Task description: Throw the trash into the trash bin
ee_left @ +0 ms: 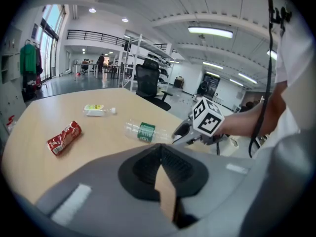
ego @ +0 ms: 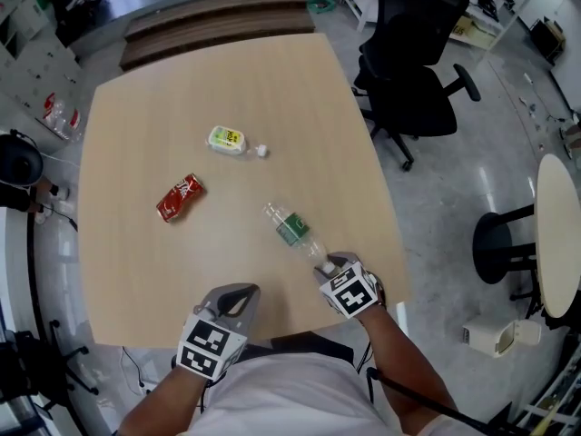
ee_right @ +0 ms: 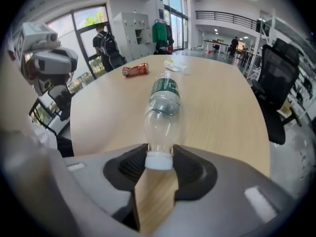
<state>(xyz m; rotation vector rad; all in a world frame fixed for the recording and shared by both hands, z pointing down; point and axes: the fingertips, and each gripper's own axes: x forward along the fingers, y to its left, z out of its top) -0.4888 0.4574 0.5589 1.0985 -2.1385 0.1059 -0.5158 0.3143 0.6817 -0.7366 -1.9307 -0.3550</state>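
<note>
The right claw stands spread, one jaw on each side of the white cap of a clear plastic bottle. The cap sits in the gap with a sliver of bench showing beside it, so the pads are not pinching it. The bottle lies on its side, stretching straight away from this claw. It is see-through, slightly crumpled and looks empty, with a green label band round its middle. The left claw hangs just beside the right one, over the bench's near edge. Its jaws are pressed together at the tips with nothing between them.

Three pieces of trash lie on the pale wooden bench: two bottles and one can. Ahead of the left claw, well apart from it, lies a crushed red can. Farther out from both claws is a small flattened bottle with a yellow-green label and a white cap. Past the bench's far right corner stands one black office chair.
</note>
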